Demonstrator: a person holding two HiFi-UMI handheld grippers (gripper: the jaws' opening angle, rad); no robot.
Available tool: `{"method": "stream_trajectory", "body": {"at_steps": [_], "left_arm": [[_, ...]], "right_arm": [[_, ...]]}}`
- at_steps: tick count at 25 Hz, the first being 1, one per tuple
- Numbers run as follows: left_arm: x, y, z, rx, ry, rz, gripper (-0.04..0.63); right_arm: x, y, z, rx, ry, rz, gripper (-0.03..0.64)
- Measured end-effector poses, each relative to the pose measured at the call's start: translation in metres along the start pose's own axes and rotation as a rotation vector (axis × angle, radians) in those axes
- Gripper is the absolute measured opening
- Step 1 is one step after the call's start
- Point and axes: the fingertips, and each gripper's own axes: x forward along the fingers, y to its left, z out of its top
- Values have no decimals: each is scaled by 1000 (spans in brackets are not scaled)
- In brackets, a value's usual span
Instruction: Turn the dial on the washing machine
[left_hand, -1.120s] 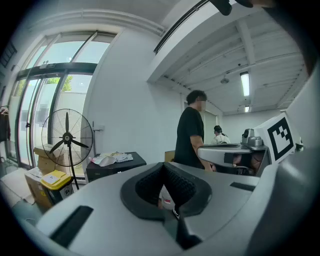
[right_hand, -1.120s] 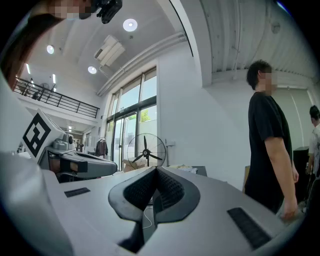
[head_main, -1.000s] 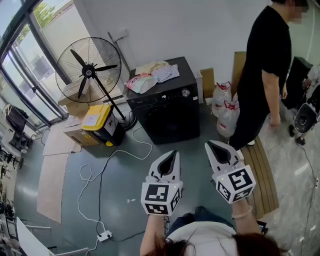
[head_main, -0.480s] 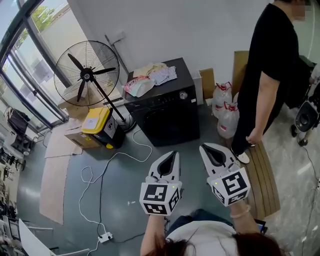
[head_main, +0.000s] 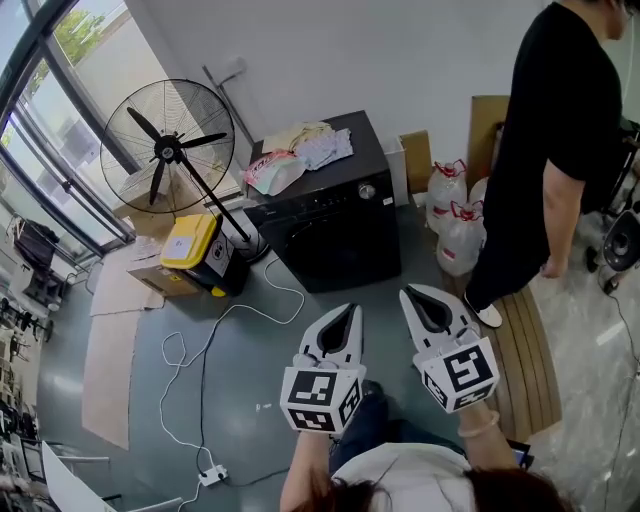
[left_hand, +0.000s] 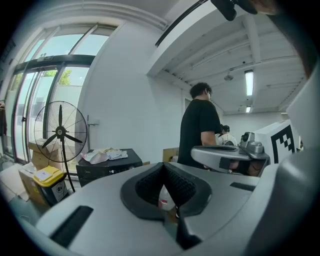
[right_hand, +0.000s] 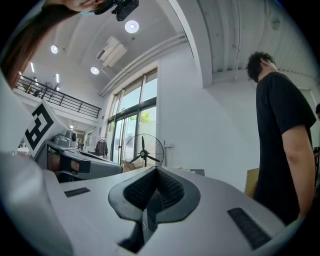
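Grey-green floor, workshop room, seen from above.

Nearest: left gripper and right gripper, side by side, both pointed toward the machine and well short of it. Each gripper's own view shows the left gripper and right gripper with jaws brought together at the tips, nothing between them.

Floor, left: white cable in loose loops, running to a power strip; flat cardboard sheet.

Floor, right: slatted wooden board.

Middle: black washing machine, front-loading, facing the grippers. Dial, silver, on the control panel at the upper right of the front face; untouched, apart from both grippers. Heap of pale clothes on the machine's top.

Left of machine: box with yellow lid on cardboard; standing fan, black blades, wire cage.

Right of machine: two white plastic bags with red print; person in black clothing standing beside them.

Farthest: white wall behind the machine; glazed window wall at left.
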Motion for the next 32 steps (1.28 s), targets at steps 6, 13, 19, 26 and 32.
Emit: {"method": "stream_trajectory", "body": {"at_steps": [6,13,19,26,32], "left_arm": [[27,19,0,0,2,-13,17],[69,51,5,-1,-1,-45,17],[109,88,12,-1,-1,-74,17],[154,128,17,-8,1,-109,17],[185,158,17,-21,7,-136,17]], "right_arm": [[26,-12,-1,10,-22,-1,26],[69,-35,-1,5,-37,-42,26],[118,-53,-7,-17,-11,-88,26],[173,-73,-10,-33,6,-128,26],[211,-88,-21,-49,34,-171,26]]}}
